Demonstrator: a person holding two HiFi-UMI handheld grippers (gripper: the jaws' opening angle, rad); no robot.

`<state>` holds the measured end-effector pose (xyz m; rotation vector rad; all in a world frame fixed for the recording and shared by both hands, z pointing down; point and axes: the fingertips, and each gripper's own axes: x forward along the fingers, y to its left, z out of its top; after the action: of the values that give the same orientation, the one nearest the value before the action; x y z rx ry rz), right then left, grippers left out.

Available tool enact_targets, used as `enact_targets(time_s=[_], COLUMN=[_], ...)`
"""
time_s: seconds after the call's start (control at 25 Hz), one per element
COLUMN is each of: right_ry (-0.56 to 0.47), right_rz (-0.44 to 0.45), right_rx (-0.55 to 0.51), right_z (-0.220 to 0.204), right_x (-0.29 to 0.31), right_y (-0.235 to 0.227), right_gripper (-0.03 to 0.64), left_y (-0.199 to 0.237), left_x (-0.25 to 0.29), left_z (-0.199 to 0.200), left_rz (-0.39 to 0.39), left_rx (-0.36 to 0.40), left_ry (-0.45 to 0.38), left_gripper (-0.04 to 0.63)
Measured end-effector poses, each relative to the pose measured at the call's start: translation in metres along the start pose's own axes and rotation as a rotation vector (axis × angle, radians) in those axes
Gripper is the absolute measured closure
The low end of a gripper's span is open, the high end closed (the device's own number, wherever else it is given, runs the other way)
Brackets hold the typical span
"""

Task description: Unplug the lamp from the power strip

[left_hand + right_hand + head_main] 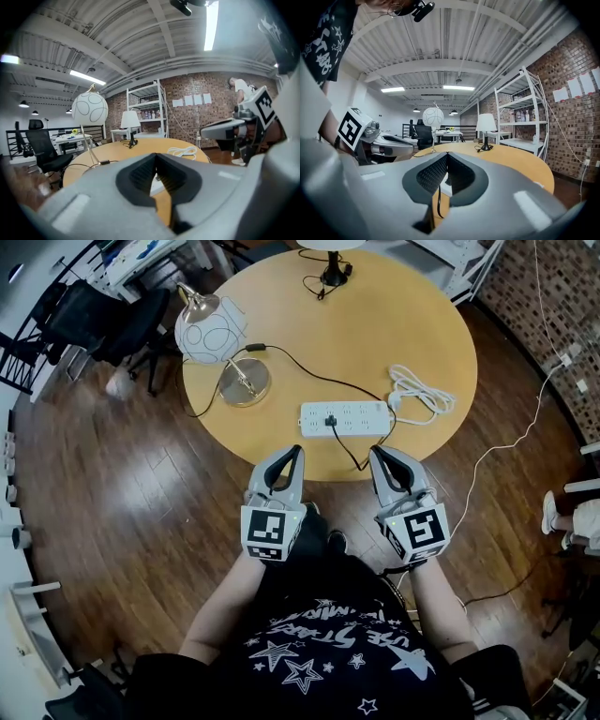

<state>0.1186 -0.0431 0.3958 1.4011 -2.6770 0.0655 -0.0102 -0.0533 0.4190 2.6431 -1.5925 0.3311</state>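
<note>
1. Jaws of the left gripper (293, 454) are closed tip to tip, and we see nothing between them.
2. Our right gripper (380, 454) is the same: its jaws are together and it holds nothing.
3. Both grippers hang side by side over the near edge of the round wooden table (412, 306). They point at the power strip (361, 417) and touch nothing.
4. The white power strip lies flat on the table just beyond the gripper tips, clear of both.
5. A black plug (330, 420) sits in the strip, left of its middle. Its black cord (354, 457) loops toward us past the table edge, between the two grippers. In the right gripper view we see this cord hanging beyond the closed jaws.
6. The cord runs on across the table to the lamp (209, 331). The lamp stands at the table's left edge, well apart from the strip, with a round white shade and a metal base.
7. A coiled white cable (422, 390) lies by the strip's right end.
8. A second lamp (332, 268) stands at the far edge of the table.
</note>
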Motion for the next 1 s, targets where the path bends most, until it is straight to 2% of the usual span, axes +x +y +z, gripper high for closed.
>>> enact_targets(time_s=[0.16,0.28,0.48,0.8,1.0], right_ry=[0.067,0.118,0.188,0.335,0.367], right_rz=[0.007,-0.011,0.012,0.142,0.2], right_rx=[-0.026,-0.025,-0.038,-0.099,-0.113], right_z=[-0.017,-0.031,-0.053,-0.089,-0.1], right_x=[0.018,0.034,0.065,0.1,0.111], right_y=[-0.003,-0.011,-0.017,-0.001,-0.001], right_gripper=[0.609,0.609,0.609,0.609,0.579], left_y=[0.009,0.013,0.019,0.017,0.016], left_x=[0.021,0.038,0.064,0.095,0.111], left_z=[-0.019,-0.035,-0.058,-0.086,-0.103], left_rz=[-0.02,-0.056,-0.125,-0.239,-0.264], left_rx=[-0.012,-0.012,-0.02,-0.011,0.015], left_ry=[0.043,0.083,0.146,0.231,0.296], left_gripper=[0.591,0.591,0.591,0.591,0.591])
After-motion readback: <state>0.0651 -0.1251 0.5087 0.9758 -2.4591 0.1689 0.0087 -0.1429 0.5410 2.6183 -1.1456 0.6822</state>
